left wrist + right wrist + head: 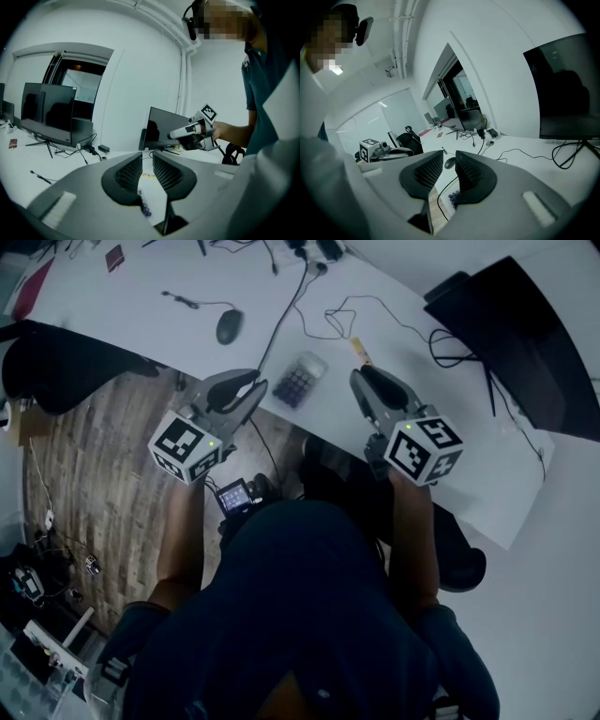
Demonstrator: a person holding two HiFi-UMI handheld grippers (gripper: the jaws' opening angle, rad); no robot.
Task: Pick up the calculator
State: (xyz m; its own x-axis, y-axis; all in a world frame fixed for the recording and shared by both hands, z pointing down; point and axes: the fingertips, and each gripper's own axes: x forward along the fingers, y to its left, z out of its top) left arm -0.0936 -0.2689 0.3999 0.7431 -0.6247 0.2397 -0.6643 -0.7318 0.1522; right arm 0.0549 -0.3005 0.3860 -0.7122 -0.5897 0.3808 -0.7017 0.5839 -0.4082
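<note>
At the near edge of the desk (131, 306), the calculator (300, 381) lies flat, keys up, between the 2 grippers. It looks like light, stiff, thin plastic that would skid on the smooth top, so I would pinch it across its 2 long sides near the middle. The left gripper (255, 387) hovers just beside it, jaws drawn together on nothing. The right gripper (360, 377), nearby, is likewise closed up and empty. A mouse (230, 326) sits further back.
</note>
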